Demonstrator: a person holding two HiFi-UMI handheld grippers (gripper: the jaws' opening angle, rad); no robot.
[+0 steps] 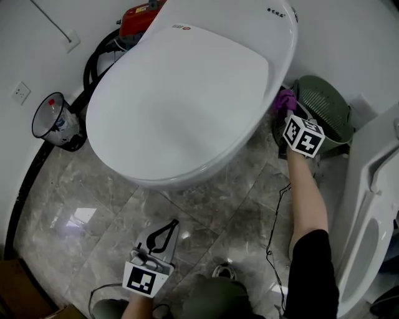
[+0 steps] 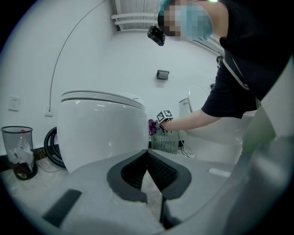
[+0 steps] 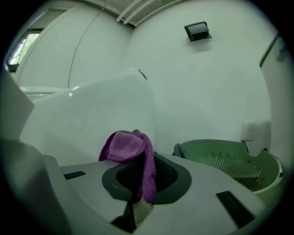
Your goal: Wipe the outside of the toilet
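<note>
The white toilet [image 1: 187, 93], lid down, fills the middle of the head view. A purple cloth [image 1: 285, 99] is pressed against its right flank near the back, and my right gripper [image 1: 289, 112] is shut on it. In the right gripper view the cloth [image 3: 131, 149] bunches over the closed jaws of the right gripper [image 3: 140, 172], right beside the toilet's side [image 3: 92, 114]. My left gripper [image 1: 172, 224] hangs low over the floor in front of the bowl, shut and holding nothing. The left gripper [image 2: 147, 155] faces the toilet [image 2: 101, 128] from its front.
A green slatted basket [image 1: 324, 109] stands just right of the toilet, behind my right gripper. Another white fixture [image 1: 374, 205] lines the right edge. At the left are a clear bin [image 1: 53, 121], a black hose [image 1: 93, 62] and a red object [image 1: 140, 19]. A cable [image 1: 274, 230] trails over the marble floor.
</note>
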